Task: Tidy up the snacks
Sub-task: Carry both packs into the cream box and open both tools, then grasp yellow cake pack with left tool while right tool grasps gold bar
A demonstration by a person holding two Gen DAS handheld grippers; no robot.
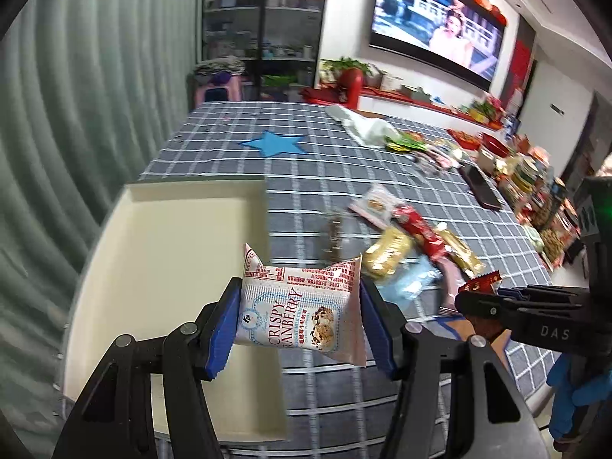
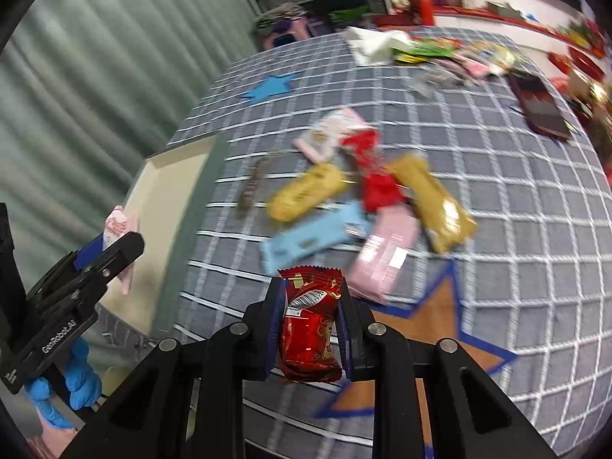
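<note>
My left gripper [image 1: 300,313] is shut on a white and pink Crispy Cranberry snack pack [image 1: 302,306], held above the right edge of a cream tray [image 1: 160,237]. My right gripper [image 2: 311,325] is shut on a red snack packet [image 2: 310,329], held above the checked tablecloth. A heap of loose snacks lies ahead: a yellow pack [image 2: 306,191], a light blue bar [image 2: 313,237], a pink pack [image 2: 382,256], a gold bar [image 2: 432,202]. The left gripper also shows in the right wrist view [image 2: 114,244], and the right gripper in the left wrist view [image 1: 482,294].
A grey checked cloth [image 1: 344,168] with a blue star [image 1: 273,143] and an orange star [image 2: 428,329] covers the table. More snacks and a white cloth [image 1: 363,124] lie at the far side. A dark phone [image 1: 482,187] lies to the right. A curtain hangs on the left.
</note>
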